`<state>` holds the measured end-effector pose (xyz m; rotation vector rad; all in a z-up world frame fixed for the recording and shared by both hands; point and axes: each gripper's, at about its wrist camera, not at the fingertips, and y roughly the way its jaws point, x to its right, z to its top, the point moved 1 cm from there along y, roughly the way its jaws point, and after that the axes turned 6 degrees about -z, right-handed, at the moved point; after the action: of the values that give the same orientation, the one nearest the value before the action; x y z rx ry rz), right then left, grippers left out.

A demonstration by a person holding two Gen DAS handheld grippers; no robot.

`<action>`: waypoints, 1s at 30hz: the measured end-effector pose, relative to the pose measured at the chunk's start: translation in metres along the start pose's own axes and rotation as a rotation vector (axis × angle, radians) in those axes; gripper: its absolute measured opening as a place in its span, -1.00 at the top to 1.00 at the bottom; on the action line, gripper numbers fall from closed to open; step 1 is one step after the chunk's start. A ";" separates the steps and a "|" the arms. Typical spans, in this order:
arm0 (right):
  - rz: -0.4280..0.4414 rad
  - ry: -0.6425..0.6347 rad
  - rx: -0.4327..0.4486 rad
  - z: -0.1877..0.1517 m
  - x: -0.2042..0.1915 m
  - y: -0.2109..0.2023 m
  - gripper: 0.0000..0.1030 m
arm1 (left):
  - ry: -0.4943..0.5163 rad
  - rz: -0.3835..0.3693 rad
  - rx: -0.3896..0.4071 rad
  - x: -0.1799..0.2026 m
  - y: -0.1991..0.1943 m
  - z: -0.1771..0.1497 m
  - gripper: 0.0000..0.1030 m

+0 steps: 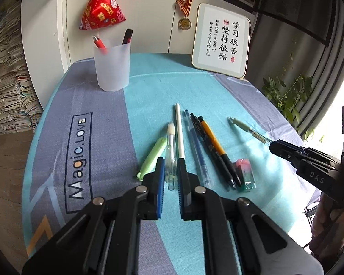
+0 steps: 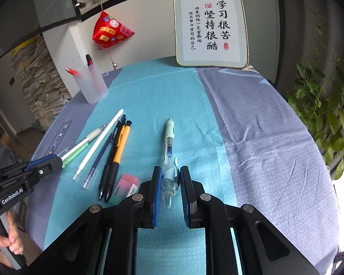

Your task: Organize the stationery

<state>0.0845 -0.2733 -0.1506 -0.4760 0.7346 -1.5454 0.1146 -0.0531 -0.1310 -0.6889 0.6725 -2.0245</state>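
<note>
Your left gripper (image 1: 171, 174): jaws slightly parted around a clear pen (image 1: 170, 158), lower centre, on the desk (image 1: 103, 119). Your right gripper (image 2: 169, 183): jaws likewise astride a retractable pen (image 2: 169, 158), grip uncertain. Pen row (image 2: 107, 151) and eraser (image 2: 125, 188) left of it. Cup (image 1: 111, 66) upper left, near the desk edge; bare cloth between.

Left tool (image 1: 171, 167) astride clear pen (image 1: 170, 158)

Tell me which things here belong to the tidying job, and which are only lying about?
For the job:
pens
clear pen
gel pen
eraser
cup

Only lying about:
plaque
red pouch
medal
plant
paper stack
</note>
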 end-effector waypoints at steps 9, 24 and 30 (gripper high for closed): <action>0.045 0.023 0.135 0.037 -0.005 -0.046 0.76 | 0.022 -0.001 0.104 -0.001 -0.045 0.030 0.84; 0.136 -0.054 0.240 0.106 -0.043 -0.078 0.76 | -0.043 -0.026 0.287 -0.041 -0.102 0.095 0.84; 0.210 -0.078 0.248 0.147 -0.074 -0.060 0.76 | -0.038 0.052 0.352 -0.056 -0.108 0.137 0.84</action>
<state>0.1509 -0.2252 0.0038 -0.2640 0.5071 -1.3891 0.1745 0.0188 0.0259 -0.4937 0.2955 -2.0082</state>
